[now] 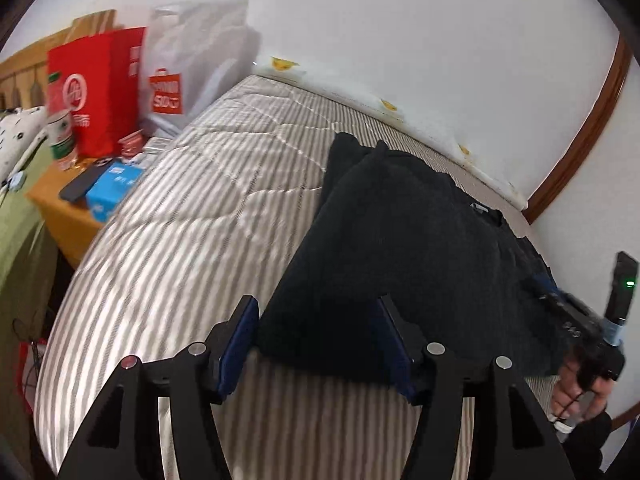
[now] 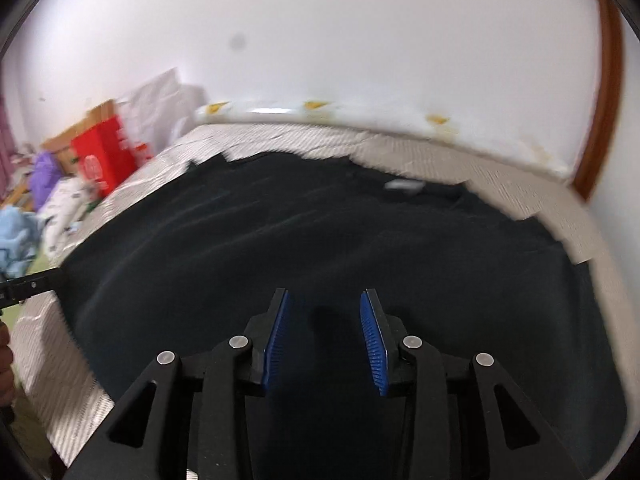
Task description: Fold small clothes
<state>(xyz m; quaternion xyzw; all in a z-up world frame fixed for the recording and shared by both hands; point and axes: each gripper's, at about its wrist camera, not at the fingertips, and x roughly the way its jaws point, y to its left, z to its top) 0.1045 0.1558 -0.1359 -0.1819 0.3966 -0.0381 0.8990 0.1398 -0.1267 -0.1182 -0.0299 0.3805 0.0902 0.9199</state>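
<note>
A black fleece garment (image 1: 400,240) lies spread on the striped mattress (image 1: 180,208), with one part folded over. My left gripper (image 1: 316,312) is open, its blue pads on either side of the garment's near edge, holding nothing. My right gripper (image 2: 325,300) is open above the middle of the same black garment (image 2: 280,240), empty. The right gripper and the hand holding it also show at the right edge of the left wrist view (image 1: 580,332). The left gripper's tip shows at the left edge of the right wrist view (image 2: 28,284).
A wooden bedside table (image 1: 56,204) at the left holds a red bag (image 1: 100,88), a white plastic bag (image 1: 192,64), a phone and a blue box (image 1: 112,188). A white wall (image 1: 400,40) runs along the far side of the mattress. Loose clothes (image 2: 16,236) lie at the left.
</note>
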